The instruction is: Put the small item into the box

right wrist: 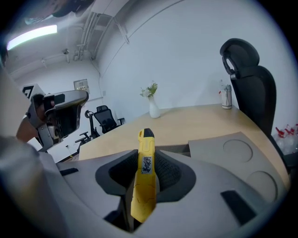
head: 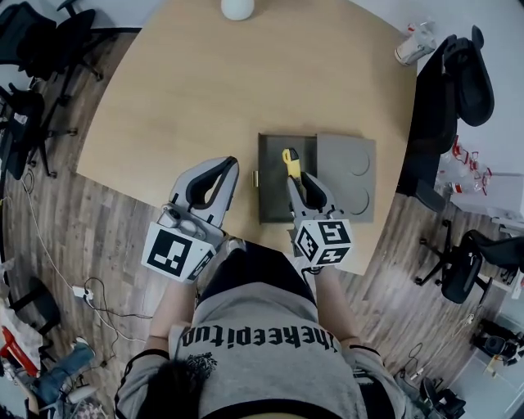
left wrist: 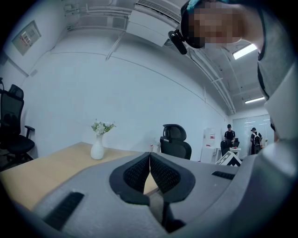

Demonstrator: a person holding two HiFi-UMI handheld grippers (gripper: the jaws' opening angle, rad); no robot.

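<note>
A grey box (head: 275, 144) lies open on the wooden table, its lid (head: 348, 176) folded out flat to the right. My right gripper (head: 295, 177) is shut on a yellow utility knife (head: 291, 161), which sticks out past the jaws over the box's open tray. In the right gripper view the yellow knife (right wrist: 144, 179) runs up between the pads, its black tip pointing away from me, with the lid (right wrist: 233, 151) beyond. My left gripper (head: 232, 162) hovers left of the box, jaws closed on nothing; its pads (left wrist: 160, 174) meet at the tips in the left gripper view.
A white vase (head: 237, 7) with flowers stands at the table's far edge. Black office chairs (head: 467, 74) surround the table. The table's near edge (head: 246, 233) runs just in front of the person's torso. People stand far off in the left gripper view.
</note>
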